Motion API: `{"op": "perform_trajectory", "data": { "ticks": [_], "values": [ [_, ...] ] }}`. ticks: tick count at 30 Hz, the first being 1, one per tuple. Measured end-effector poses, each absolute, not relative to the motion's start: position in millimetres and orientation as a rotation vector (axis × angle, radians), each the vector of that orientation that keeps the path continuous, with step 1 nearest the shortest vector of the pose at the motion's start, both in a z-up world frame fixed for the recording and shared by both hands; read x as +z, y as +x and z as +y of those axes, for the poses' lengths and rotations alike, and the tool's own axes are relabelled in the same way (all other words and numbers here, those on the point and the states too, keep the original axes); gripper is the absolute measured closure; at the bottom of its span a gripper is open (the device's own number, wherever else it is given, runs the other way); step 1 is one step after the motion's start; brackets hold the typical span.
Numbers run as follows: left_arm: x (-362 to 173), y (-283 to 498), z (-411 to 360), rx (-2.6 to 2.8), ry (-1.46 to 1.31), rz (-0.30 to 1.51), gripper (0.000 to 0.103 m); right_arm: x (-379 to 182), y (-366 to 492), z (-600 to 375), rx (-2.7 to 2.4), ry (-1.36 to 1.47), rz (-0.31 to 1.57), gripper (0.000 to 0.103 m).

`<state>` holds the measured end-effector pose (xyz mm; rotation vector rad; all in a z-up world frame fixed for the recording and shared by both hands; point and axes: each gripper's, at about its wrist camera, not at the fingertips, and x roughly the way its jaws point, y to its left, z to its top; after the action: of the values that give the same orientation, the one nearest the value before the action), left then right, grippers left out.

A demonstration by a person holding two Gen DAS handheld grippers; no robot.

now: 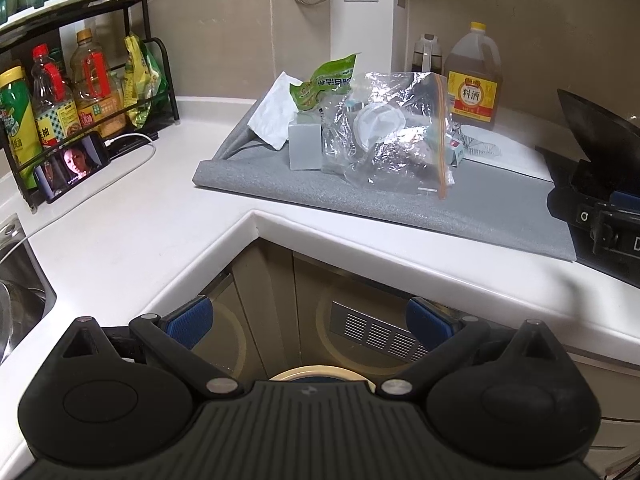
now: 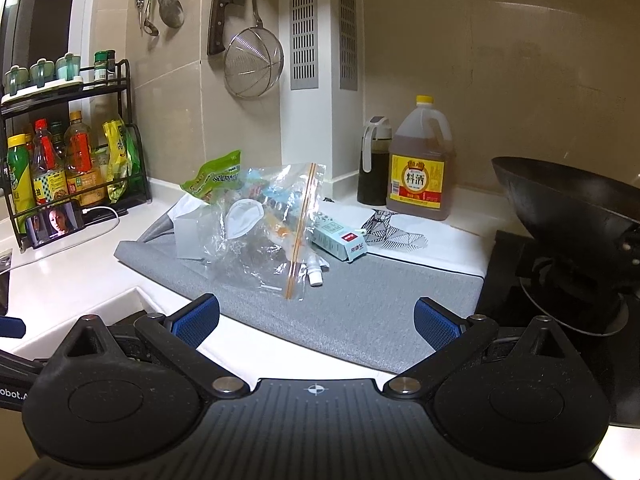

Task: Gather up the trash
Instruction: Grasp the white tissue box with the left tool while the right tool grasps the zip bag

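On a grey mat (image 1: pixel 400 196) (image 2: pixel 372 312) a pile of trash lies: a clear zip bag (image 1: pixel 392 136) (image 2: pixel 264 232) with an orange strip, a green wrapper (image 1: pixel 326 84) (image 2: pixel 212 176), a white tissue (image 1: pixel 272 114), a small grey-white box (image 1: pixel 305 146) (image 2: pixel 187 236), a pale carton (image 2: pixel 340 240) and a small white tube (image 2: pixel 316 274). A white round piece (image 1: pixel 378 124) (image 2: pixel 244 218) shows through the bag. My left gripper (image 1: pixel 308 322) hangs open below the counter edge, well short of the pile. My right gripper (image 2: pixel 316 320) is open over the mat's near edge, nothing between its fingers.
A bottle rack (image 1: pixel 76 92) (image 2: pixel 68 160) and a lit phone (image 1: pixel 72 168) (image 2: pixel 54 224) stand at left. A cooking-wine jug (image 1: pixel 474 80) (image 2: pixel 420 164), dark dispenser (image 2: pixel 374 164) and a patterned paper (image 2: pixel 396 232) sit behind the mat. Wok and stove (image 2: pixel 572 224) at right. Sink (image 1: pixel 16 292) at far left.
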<state>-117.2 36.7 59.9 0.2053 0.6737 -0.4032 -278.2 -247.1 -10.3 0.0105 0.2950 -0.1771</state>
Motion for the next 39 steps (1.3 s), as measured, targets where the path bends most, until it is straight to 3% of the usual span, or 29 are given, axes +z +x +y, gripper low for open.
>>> {"op": "perform_trajectory", "data": {
  "ticks": [18,39],
  "values": [
    [54.7,-94.5,42.9,-0.328,0.206,0.683,0.000,-12.3,-222.3,-258.7,-0.075,0.078,0.308,0.000],
    [59.6,-20.1,31.6,-0.258,0.187,0.640,0.000,-22.3,-88.3,-299.0,-0.025,0.161,0.280,0.000]
  ]
}}
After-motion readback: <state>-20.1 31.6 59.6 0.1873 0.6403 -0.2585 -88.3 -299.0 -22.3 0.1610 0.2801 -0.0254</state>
